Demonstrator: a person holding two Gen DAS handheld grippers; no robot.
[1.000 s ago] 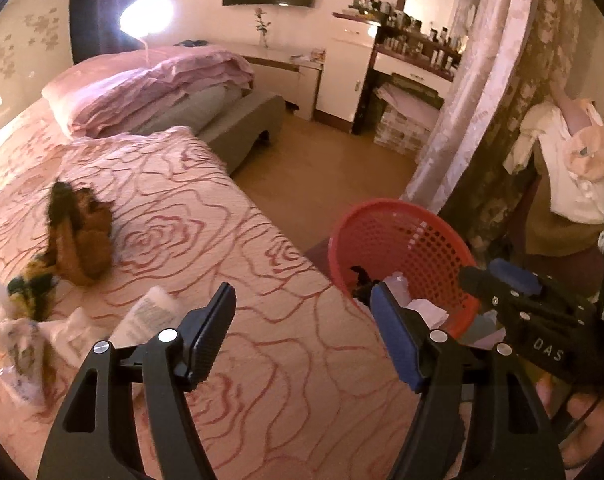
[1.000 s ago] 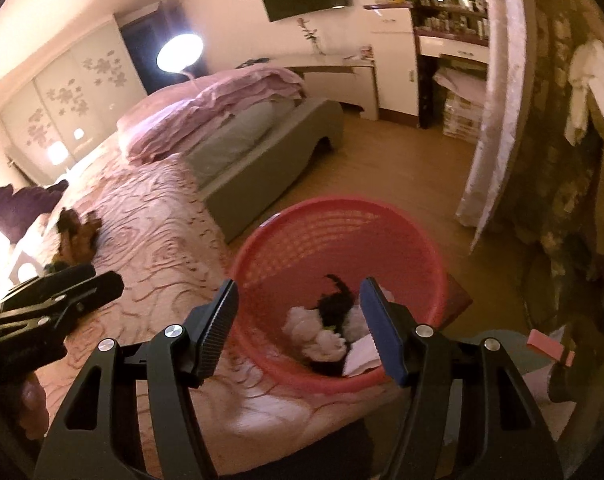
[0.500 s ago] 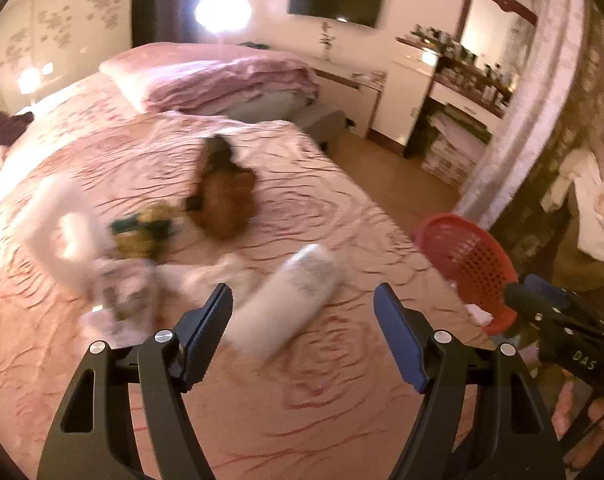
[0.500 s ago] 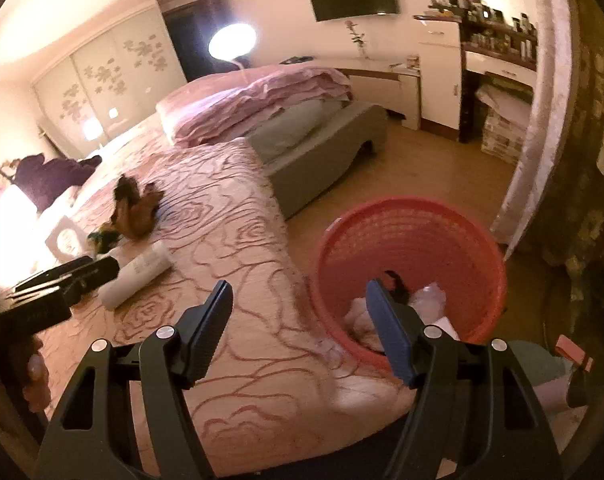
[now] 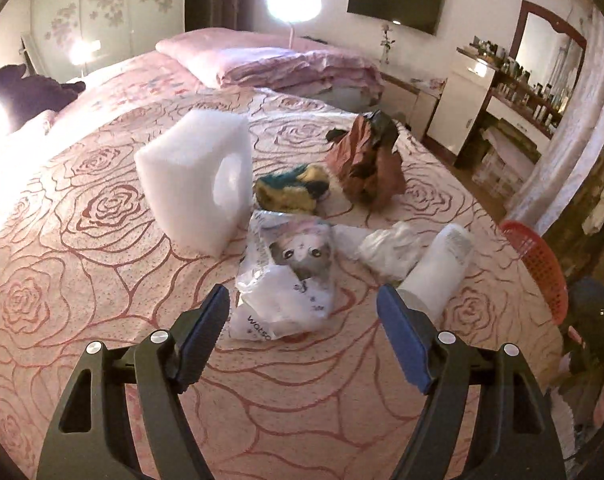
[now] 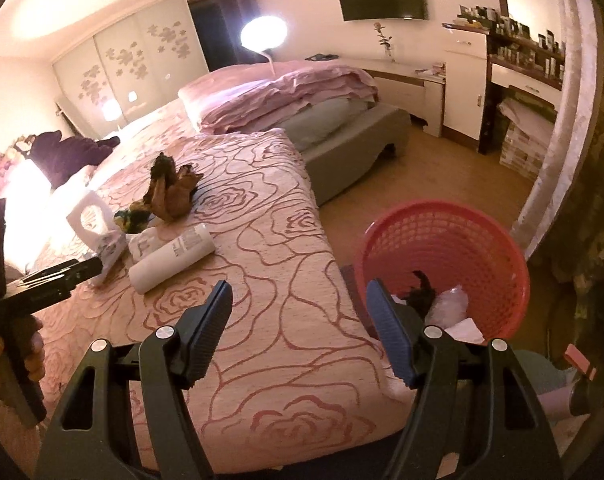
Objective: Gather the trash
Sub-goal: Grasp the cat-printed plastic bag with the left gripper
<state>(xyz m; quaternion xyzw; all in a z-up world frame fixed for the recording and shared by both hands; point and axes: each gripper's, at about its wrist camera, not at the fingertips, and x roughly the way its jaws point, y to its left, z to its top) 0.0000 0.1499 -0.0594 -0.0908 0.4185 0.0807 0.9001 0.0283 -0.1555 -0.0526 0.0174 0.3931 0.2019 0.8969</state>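
Trash lies on the pink rose bedspread (image 5: 102,320): a white foam block (image 5: 190,184), a crumpled plastic bag (image 5: 290,280), a white tissue wad (image 5: 389,248), a white bottle (image 5: 437,268), a yellow-green wrapper (image 5: 290,192) and a brown crumpled bag (image 5: 365,164). My left gripper (image 5: 302,328) is open and empty, just short of the plastic bag. My right gripper (image 6: 298,320) is open and empty over the bed's near corner, left of the red basket (image 6: 481,240), which holds some trash. The bottle (image 6: 170,258) and brown bag (image 6: 170,192) show there too.
Folded pink bedding (image 5: 294,68) lies at the head of the bed. The red basket's rim (image 5: 541,264) shows off the bed's right edge. A white dresser (image 6: 461,80) and a curtain (image 6: 557,120) stand beyond the wood floor (image 6: 441,168).
My left gripper swung left from the basket toward the trash pile and now faces the plastic bag. My right gripper drew back and left from above the basket. Both stayed open.
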